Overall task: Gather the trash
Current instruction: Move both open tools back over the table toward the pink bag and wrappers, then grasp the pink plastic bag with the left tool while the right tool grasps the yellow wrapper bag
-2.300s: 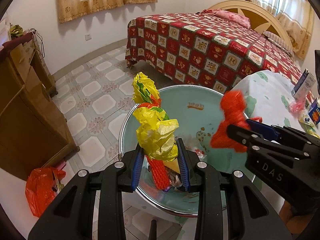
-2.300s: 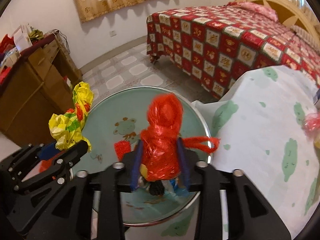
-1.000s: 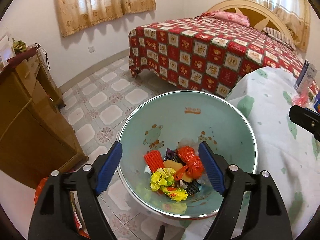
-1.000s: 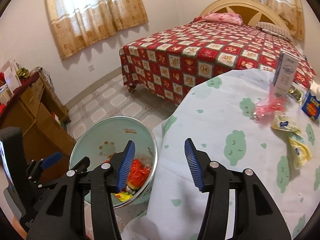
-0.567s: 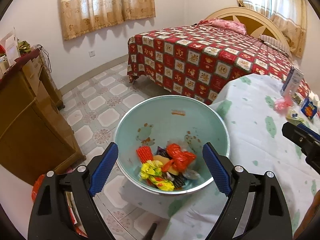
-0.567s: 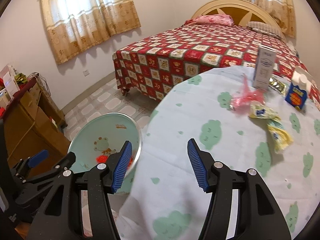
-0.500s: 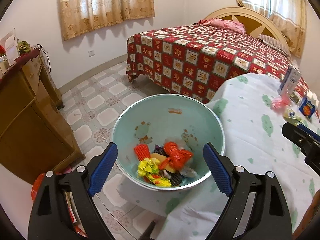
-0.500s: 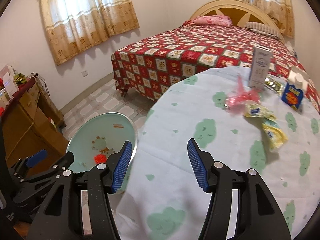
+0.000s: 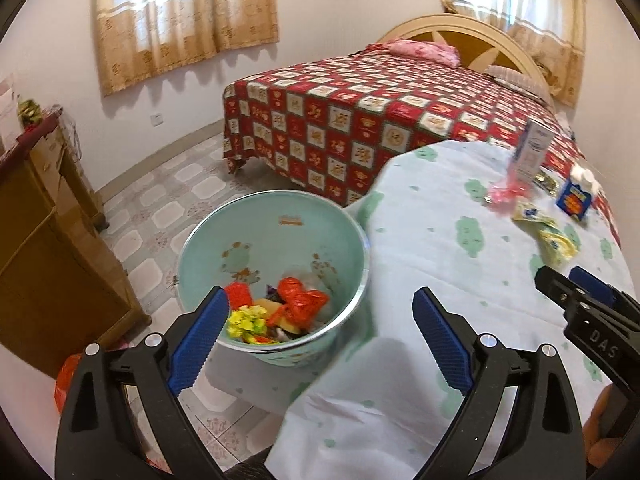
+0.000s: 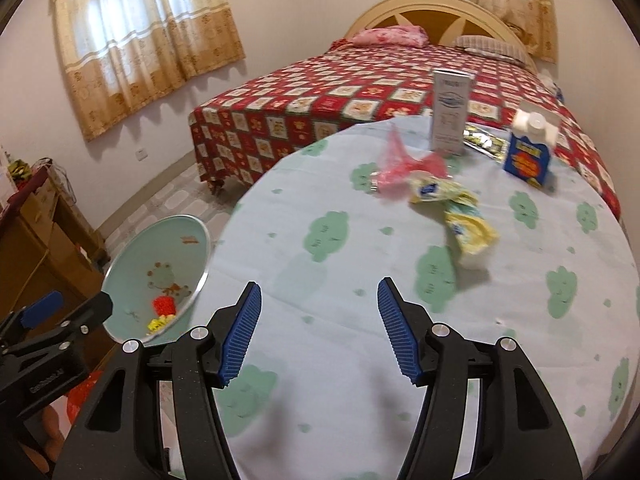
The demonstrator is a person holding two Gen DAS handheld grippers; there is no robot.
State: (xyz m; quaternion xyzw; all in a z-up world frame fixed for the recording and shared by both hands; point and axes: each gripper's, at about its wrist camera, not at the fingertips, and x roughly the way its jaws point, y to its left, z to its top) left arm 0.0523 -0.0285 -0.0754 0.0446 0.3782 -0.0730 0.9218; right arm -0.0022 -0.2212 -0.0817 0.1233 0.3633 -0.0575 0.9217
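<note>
1. We have both grippers empty: the left gripper (image 9: 316, 334) stands spread wide with nothing between its blue pads, and the right gripper (image 10: 319, 330) is released too, its jaws having just been opening over bare cloth.
2. The mint-green round trash bin with a metal rim (image 9: 224, 236) sits on the floor just beside the near-left edge of the tabletop (image 10: 320, 280), which wears a pale cloth with green patches. In it lie a crumpled yellow wrapper (image 9: 246, 320), a red plastic bag (image 9: 300, 300) and a small red ridged piece (image 9: 238, 292).
3. We judge one drop finished and the reach for more trash to be the step in hand.
4. Loose trash remains near the far edge of the tabletop: a pink crinkled plastic wrapper (image 10: 394, 168) touching a yellow-and-white crumpled packet (image 10: 460, 208).
5. Behind them stand a tall white carton (image 10: 450, 108) and a blue-and-yellow small carton with a white cap (image 10: 528, 156), with a shiny foil strip (image 10: 482, 140) between them.
6. Next, we think, the right gripper needs to travel toward the far edge, straddle the yellow packet and clench; the thin film may slip or drag the pink wrapper along.
</note>
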